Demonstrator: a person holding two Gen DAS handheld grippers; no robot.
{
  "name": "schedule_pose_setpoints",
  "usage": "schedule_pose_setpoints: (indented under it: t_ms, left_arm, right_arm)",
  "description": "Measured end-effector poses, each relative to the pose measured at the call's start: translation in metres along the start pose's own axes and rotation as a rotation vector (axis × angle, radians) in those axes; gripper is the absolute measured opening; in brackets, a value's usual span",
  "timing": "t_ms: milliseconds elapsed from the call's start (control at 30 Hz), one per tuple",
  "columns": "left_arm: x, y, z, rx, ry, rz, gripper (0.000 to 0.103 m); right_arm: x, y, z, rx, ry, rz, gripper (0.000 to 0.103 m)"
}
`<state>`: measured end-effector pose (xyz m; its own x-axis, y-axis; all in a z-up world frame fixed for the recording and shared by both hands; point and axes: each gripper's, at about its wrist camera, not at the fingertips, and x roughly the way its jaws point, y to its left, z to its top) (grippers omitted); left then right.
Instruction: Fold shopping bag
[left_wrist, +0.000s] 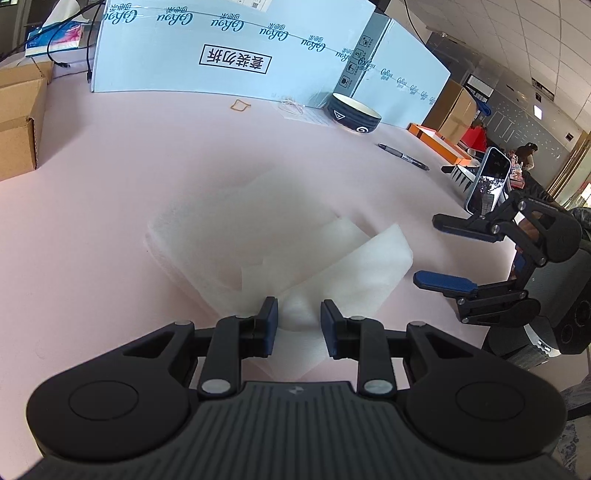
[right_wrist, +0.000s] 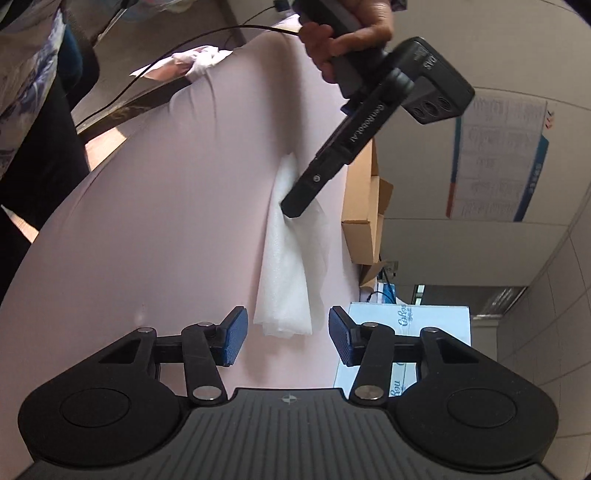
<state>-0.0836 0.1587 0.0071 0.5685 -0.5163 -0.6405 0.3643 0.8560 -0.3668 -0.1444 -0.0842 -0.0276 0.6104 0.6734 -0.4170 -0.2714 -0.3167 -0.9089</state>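
A pink table (left_wrist: 110, 192) fills both views, with a large light-blue printed carton (left_wrist: 221, 48) standing along its far edge. On the pink surface lies the white shopping bag (left_wrist: 258, 258), crumpled and partly folded, its near end bunched up between the fingers of the left gripper (left_wrist: 299, 321). The blue pads stand a little apart with bag material in the gap; whether they actually pinch it I cannot tell. The right gripper (right_wrist: 284, 332) hovers beyond the bag's other end with its fingers spread wide and nothing between them; the bag's edge lies just ahead of the gap. Smaller things sit well apart: a dark bowl (left_wrist: 352, 112), a phone (left_wrist: 487, 181), a pen (left_wrist: 402, 157).
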Motion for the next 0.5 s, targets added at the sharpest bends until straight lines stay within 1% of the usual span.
schedule_pose_setpoints:
  t_ms: [67,100,133,167,200,233,333,400,467,500]
  left_arm:
    - [0.001,0.001,0.001,0.003,0.007,-0.009,0.024]
    - [0.000,0.002,0.002,0.004,0.008,-0.014,0.024]
    - [0.000,0.002,0.002,0.003,0.009,-0.017,0.024]
    - [0.001,0.003,0.002,0.003,0.009,-0.021,0.024]
    - [0.001,0.004,0.002,0.003,0.009,-0.026,0.024]
    - [0.000,0.004,0.002,0.004,0.006,-0.027,0.024]
    - [-0.001,-0.001,-0.001,0.030,-0.014,-0.015,0.024]
    - [-0.005,-0.010,-0.003,0.066,-0.031,0.020,0.025]
    - [-0.014,-0.028,-0.006,0.153,-0.059,0.084,0.033]
    - [-0.019,-0.037,-0.007,0.218,-0.079,0.106,0.039]
  right_arm:
    - [0.007,-0.002,0.000,-0.022,-0.004,0.021,0.038]
    - [0.010,-0.002,0.000,-0.030,-0.006,0.036,0.031]
    - [0.012,-0.001,0.001,-0.037,-0.007,0.052,0.021]
    - [0.014,0.000,0.001,-0.044,-0.008,0.068,0.017]
    - [0.017,0.001,0.001,-0.052,-0.010,0.083,0.010]
    - [0.018,0.001,0.001,-0.035,-0.009,0.092,0.005]
    - [0.021,-0.005,0.000,0.035,-0.011,0.117,0.005]
    - [0.021,-0.015,-0.004,0.111,-0.027,0.155,0.005]
    - [0.022,-0.026,-0.009,0.181,-0.048,0.198,0.005]
    - [0.023,-0.033,-0.014,0.228,-0.060,0.229,0.005]
